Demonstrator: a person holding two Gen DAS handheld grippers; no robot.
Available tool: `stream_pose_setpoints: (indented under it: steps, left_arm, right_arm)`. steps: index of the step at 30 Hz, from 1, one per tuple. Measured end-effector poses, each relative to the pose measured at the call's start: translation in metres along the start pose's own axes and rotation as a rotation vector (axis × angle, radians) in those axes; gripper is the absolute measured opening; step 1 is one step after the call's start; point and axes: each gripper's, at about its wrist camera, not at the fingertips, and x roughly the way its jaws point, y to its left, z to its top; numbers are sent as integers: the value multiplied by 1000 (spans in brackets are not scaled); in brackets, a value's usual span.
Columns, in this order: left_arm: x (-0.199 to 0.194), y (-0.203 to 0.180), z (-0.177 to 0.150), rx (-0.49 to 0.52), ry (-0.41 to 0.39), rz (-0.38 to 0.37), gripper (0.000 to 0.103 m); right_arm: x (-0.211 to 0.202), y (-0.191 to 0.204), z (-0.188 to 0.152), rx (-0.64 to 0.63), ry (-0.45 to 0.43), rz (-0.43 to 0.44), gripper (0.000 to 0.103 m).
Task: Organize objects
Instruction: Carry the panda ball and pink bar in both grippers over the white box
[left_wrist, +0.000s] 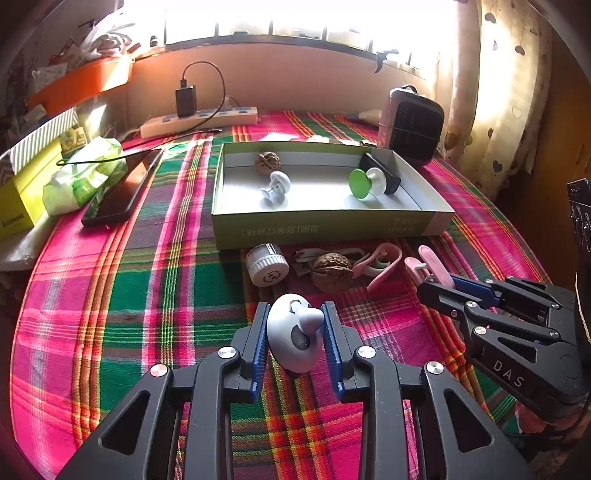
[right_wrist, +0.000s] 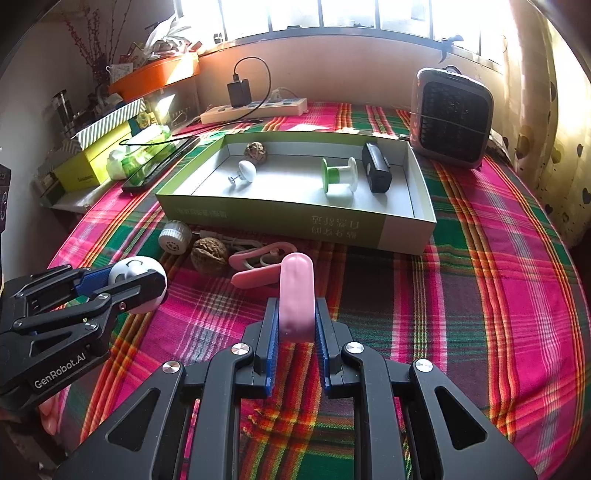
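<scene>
My left gripper (left_wrist: 295, 314) is shut on a white round suction hook (left_wrist: 293, 334), held just above the plaid cloth. In the right wrist view the same gripper (right_wrist: 123, 282) shows at the left with the hook (right_wrist: 136, 271). My right gripper (right_wrist: 296, 306) is shut on a pink clip (right_wrist: 296, 295) that stands upright; the left wrist view shows it (left_wrist: 443, 282) at the right. Beyond both lies a shallow green box (left_wrist: 325, 225) (right_wrist: 295, 221) holding a walnut (left_wrist: 267, 162), a white hook (left_wrist: 275, 188), a green-and-white spool (right_wrist: 338, 175) and a black block (right_wrist: 376, 171).
In front of the box lie a white ribbed cylinder (left_wrist: 266, 264), a second walnut (left_wrist: 330, 271), another pink clip (left_wrist: 380, 266) and a cable. A phone (left_wrist: 118, 188), tissue pack (left_wrist: 85, 175) and yellow box sit left; a power strip (left_wrist: 199, 120) and small heater (right_wrist: 452, 118) stand behind.
</scene>
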Motion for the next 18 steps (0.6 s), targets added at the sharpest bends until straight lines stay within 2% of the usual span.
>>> stream_pose_setpoints:
  steps: [18]
  left_arm:
    - [-12,-1,23,-9,-51,-12,25]
  right_arm:
    - [-12,-5,19,-5,-53,18,19]
